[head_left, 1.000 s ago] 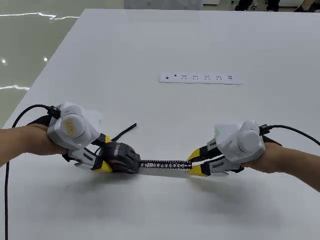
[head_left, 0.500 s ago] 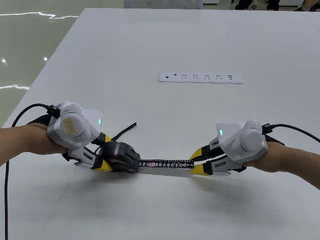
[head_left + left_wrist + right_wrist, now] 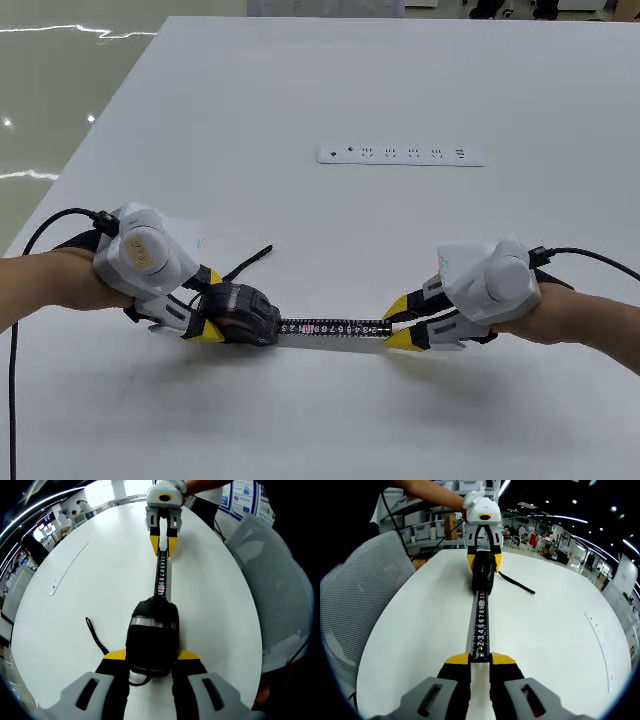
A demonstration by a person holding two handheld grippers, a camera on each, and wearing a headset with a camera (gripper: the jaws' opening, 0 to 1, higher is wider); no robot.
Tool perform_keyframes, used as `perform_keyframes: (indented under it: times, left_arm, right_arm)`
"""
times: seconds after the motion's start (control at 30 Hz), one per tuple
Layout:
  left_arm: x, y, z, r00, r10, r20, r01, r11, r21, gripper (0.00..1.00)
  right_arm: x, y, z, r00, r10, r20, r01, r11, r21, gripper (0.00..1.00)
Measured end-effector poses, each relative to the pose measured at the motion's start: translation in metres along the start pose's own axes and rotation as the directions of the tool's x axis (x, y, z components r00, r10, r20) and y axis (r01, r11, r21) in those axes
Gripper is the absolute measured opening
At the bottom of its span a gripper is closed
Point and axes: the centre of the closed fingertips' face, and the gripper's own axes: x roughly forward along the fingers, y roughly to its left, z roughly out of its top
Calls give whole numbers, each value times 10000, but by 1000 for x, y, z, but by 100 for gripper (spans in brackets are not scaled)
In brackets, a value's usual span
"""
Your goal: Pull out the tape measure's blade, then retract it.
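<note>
Low in the frame, near the front edge of the white table [image 3: 400, 80], the tape measure lies between the two tools. The left gripper [image 3: 210, 305] is clamped across the black case [image 3: 240, 314], its yellow tips pressing on the two flat sides. The right gripper [image 3: 398, 325] pinches the far end of the blade [image 3: 332, 328], jaws nearly together on that thin strip. A short run of printed numbers shows between them, flat and straight just above the tabletop. A black strap [image 3: 250, 262] trails off the case toward the upper left, and a power strip [image 3: 400, 155] sits well apart at centre frame.

Now the feel of it. The case looks compact, hard and fairly dense, with a rubbery shell that should not slip, so squeezing its broad sides is the sound hold. The blade is another matter: thin metal, stiff along its length but likely to kink if twisted or bent sideways. It is probably spring-loaded, so it will want to snap home. The tip is the best place to hold it, pulling in line with the case mouth, and on the return it should be walked back rather than let fly.
</note>
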Motion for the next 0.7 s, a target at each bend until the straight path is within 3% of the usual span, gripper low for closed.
perform_keyframes:
  times: [0.7]
  left_arm:
    - [0,0,0,10000,35,-4,-35,10000,-14,27]
  right_arm:
    - [-5,-1,-6,10000,-51,-26,51,10000,11,12]
